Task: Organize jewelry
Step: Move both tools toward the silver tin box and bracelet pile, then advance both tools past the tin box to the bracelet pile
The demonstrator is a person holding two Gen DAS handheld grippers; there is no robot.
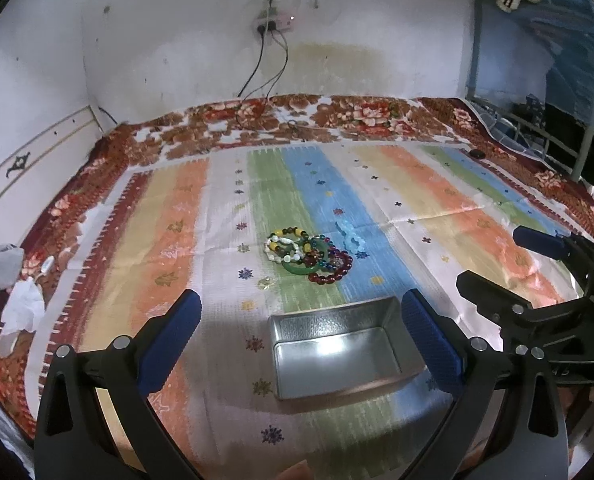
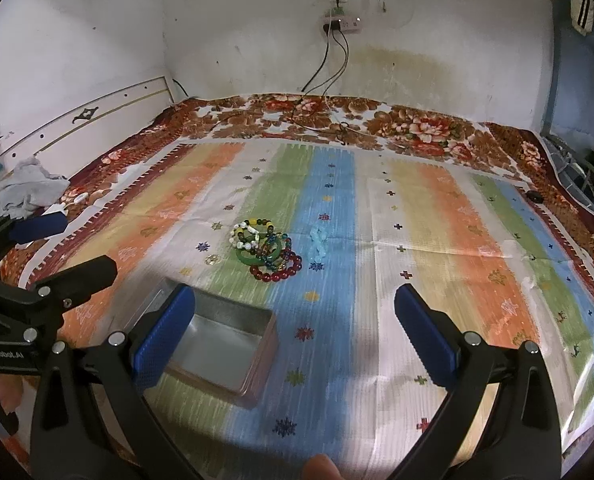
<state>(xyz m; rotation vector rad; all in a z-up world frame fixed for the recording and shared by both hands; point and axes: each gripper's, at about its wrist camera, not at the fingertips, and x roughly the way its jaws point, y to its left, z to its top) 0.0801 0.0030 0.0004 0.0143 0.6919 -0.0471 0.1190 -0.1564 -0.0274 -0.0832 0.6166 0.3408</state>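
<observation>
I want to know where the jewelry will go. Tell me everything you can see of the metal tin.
The rectangular silver metal tin is a shallow open box with no lid in view, upright on the striped cloth. Its shiny inside looks empty and reflects light; the inner walls look finely textured. It lies nearer the cameras than the pile of bead bracelets, apart from it. Nothing touches it but the cloth.

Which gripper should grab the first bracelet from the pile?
Probably left gripper: the bracelet pile sits straight ahead between its open fingers, just past the tin. The right gripper, also open, sees it off to the left.
</observation>
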